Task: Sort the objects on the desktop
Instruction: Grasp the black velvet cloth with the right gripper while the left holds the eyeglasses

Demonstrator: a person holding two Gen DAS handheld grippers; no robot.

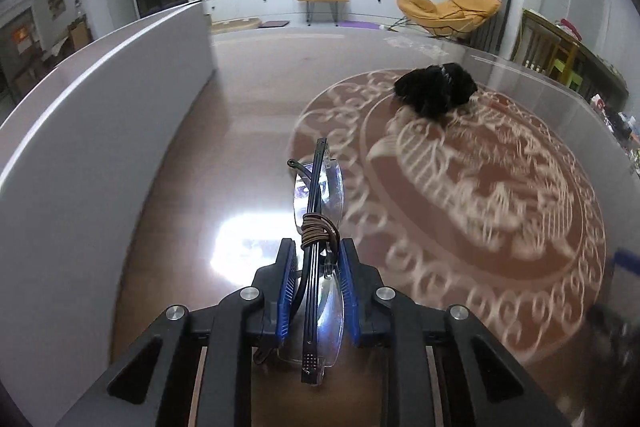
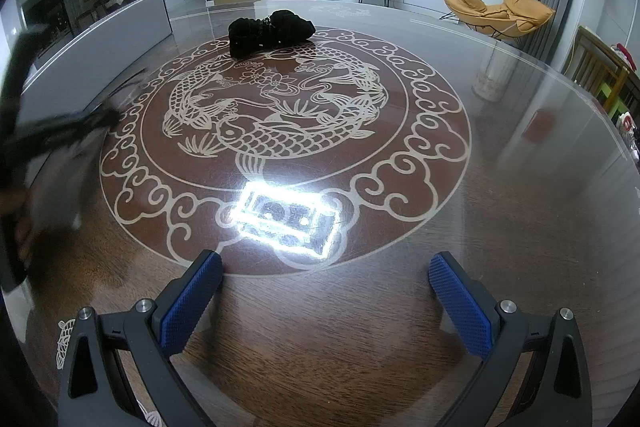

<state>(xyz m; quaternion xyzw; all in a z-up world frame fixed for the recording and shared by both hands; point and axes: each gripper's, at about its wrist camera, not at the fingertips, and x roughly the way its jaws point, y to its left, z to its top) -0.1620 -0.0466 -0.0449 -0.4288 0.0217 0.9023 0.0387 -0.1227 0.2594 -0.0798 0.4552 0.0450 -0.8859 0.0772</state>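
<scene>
Left wrist view: the left gripper [image 1: 316, 259] is clenched on a folded pair of glasses [image 1: 318, 195], its blue pads pressing the lenses and temples from both sides, a brown cord [image 1: 316, 231] wound round the frame just ahead of the pads. The glasses look lifted off the glossy surface [image 1: 180, 167], so I judge one object is in hand and not yet put down. A black bundle [image 1: 436, 89] lies further on, well apart, untouched. A low grey wall [image 1: 100, 99] runs close along the left — that side is tight; ahead and right the way lies open.

Right wrist view: the right gripper [image 2: 326, 275] hangs released, jaws wide, nothing between them. The black bundle [image 2: 270, 31] sits at the far rim of the fish pattern — it looks still to be sorted. The surface [image 2: 500, 227] around is bare, its curved edge near on the right.
</scene>
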